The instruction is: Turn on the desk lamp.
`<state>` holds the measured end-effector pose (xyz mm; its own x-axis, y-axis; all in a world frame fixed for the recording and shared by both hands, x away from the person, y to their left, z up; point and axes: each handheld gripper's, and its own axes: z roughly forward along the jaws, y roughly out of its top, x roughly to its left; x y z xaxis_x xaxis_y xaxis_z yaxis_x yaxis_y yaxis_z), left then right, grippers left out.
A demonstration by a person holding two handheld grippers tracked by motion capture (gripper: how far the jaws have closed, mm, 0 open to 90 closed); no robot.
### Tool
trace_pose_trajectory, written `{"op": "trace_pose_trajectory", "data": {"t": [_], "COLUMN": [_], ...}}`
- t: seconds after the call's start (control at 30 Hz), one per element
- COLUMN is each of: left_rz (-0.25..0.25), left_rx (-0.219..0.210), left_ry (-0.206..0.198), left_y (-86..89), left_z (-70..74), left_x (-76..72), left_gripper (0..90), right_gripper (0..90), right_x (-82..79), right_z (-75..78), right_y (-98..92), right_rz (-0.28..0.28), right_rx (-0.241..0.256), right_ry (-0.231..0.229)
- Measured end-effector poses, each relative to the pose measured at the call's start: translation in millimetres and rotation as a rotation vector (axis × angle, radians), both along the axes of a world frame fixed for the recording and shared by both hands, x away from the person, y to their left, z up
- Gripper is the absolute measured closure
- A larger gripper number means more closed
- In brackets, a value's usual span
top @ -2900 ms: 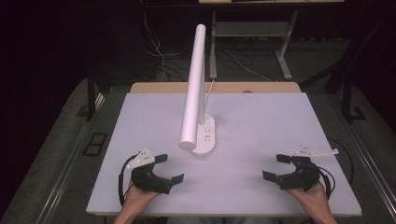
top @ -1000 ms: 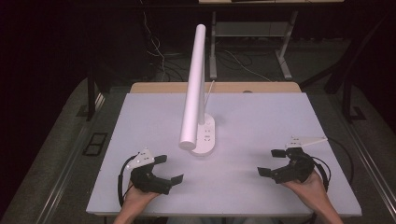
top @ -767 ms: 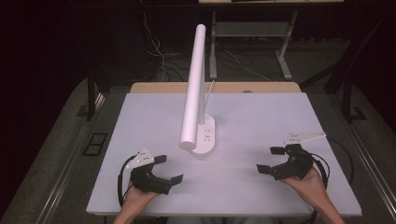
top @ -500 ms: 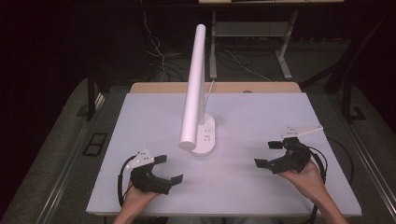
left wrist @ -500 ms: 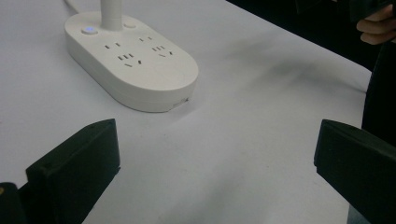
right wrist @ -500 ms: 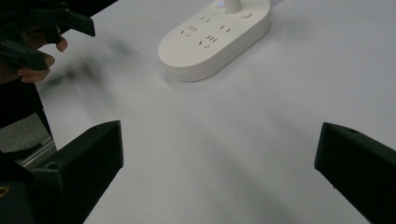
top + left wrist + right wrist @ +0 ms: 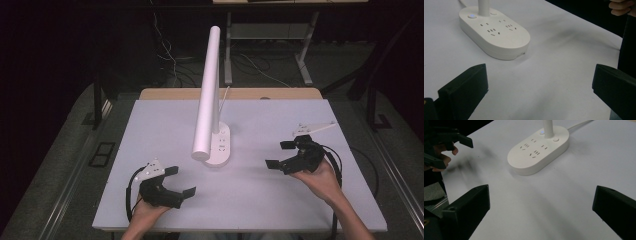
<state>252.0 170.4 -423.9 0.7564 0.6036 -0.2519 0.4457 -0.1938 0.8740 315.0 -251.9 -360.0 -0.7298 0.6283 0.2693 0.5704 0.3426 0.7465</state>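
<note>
I see a broad white table (image 7: 150, 130), matte and smooth, with a strip of pale wood along its far edge. Near its middle stands a white desk lamp (image 7: 209, 95): a long, straight tube head on a thin stem, rising from a glossy oval plastic base (image 7: 495, 32) set with socket slots and two round buttons. My left gripper (image 7: 181, 182) sits near the front edge, left of the base and apart from it, its blocky black jaws spread wide on nothing. My right gripper (image 7: 280, 154) is off to the right of the base, jaws also wide apart and empty, a flat grey plate on top.
</note>
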Motion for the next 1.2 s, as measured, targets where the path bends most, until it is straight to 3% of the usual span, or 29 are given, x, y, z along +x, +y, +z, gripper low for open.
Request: {"op": "trace_pose_trajectory", "data": {"t": [0.5,1.2], "left_rz": [-0.001,-0.002], "left_rx": [-0.001,0.000], "left_ry": [-0.002,0.000], "left_y": [0.4,1.0], "left_z": [0.1,-0.1], "left_x": [-0.1,0.1], "left_gripper": [0.0,0.0], "right_gripper": [1.0,1.1], "right_x": [27.1,64.7], "right_z": [7.6,8.6], "right_y": [22.6,39.9], "right_rz": [0.017,-0.017], "right_rx": [-0.017,-0.019], "right_ry": [0.006,0.026]}}
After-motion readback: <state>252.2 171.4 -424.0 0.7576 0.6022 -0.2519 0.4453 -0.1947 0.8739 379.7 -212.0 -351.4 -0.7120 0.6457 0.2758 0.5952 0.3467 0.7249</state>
